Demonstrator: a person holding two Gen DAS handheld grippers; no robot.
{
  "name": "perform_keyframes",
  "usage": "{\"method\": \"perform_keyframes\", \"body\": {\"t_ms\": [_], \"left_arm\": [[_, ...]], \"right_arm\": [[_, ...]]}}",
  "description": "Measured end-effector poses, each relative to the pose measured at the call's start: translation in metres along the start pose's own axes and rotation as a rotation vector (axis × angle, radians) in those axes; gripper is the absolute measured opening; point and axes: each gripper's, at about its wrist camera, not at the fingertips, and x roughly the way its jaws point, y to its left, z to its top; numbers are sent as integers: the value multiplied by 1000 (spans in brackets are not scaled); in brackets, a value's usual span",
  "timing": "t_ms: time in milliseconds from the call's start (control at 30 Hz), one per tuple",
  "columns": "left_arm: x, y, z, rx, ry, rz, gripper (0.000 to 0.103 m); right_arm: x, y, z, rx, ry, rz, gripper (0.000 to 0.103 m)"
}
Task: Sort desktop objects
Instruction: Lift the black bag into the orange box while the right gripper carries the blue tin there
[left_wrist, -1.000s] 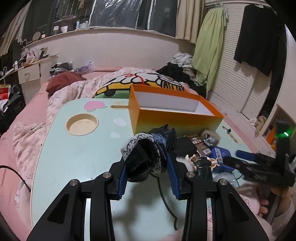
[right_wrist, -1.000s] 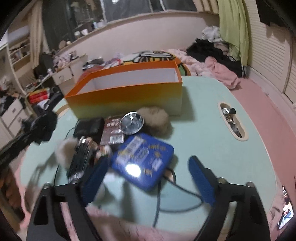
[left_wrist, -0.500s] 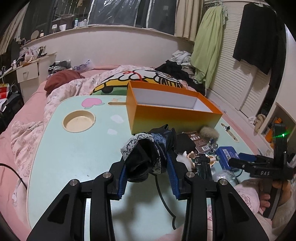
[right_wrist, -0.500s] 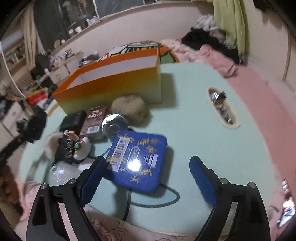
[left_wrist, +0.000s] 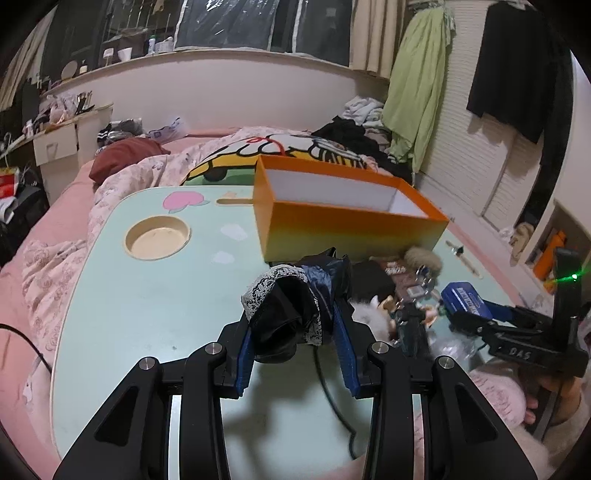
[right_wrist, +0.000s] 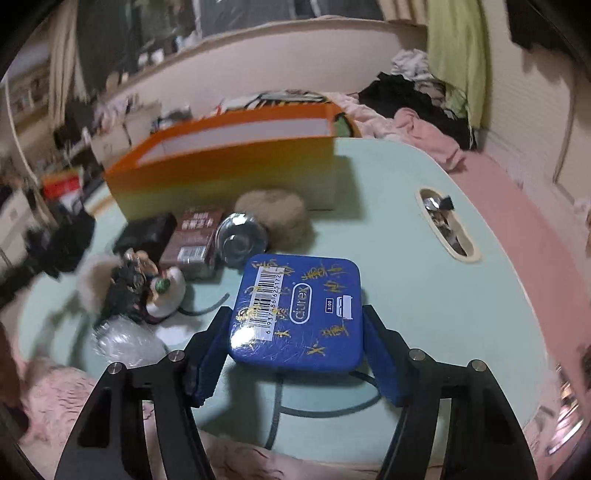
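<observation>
My left gripper (left_wrist: 295, 347) is shut on a bundle of dark cloth with lace trim (left_wrist: 291, 299), held above the mint-green table (left_wrist: 147, 314). Behind it stands the empty orange box (left_wrist: 351, 221), also seen as the orange box (right_wrist: 229, 166) in the right wrist view. My right gripper (right_wrist: 295, 350) is closing on a blue tin (right_wrist: 299, 310) that lies flat on the table (right_wrist: 424, 277); its pads meet the tin's two sides. In the left wrist view the right gripper (left_wrist: 476, 317) shows at the right, at the blue tin (left_wrist: 465, 299).
Left of the tin lie a fur pom (right_wrist: 273, 218), a shiny round lid (right_wrist: 240, 236), a brown card pack (right_wrist: 195, 236), a black pouch (right_wrist: 147, 232), a doll keychain (right_wrist: 136, 284) and crumpled plastic (right_wrist: 122, 339). A black cable (right_wrist: 321, 410) loops under the tin. A round cup recess (left_wrist: 157, 238) sits far left.
My right gripper moved forward and down over the blue tin, and its jaws narrowed from wide apart to the tin's sides. The left gripper and its cloth stayed put.
</observation>
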Motion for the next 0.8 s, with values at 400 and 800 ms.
{"method": "perform_keyframes", "body": {"t_ms": [400,800], "left_arm": [[73,-21,122,-62,-51,-19,58],[123,9,79,-58,139,66,82]], "right_arm": [[49,49,141,-128,-126,61,69],[86,42,106,-174,39,-5,84]]}}
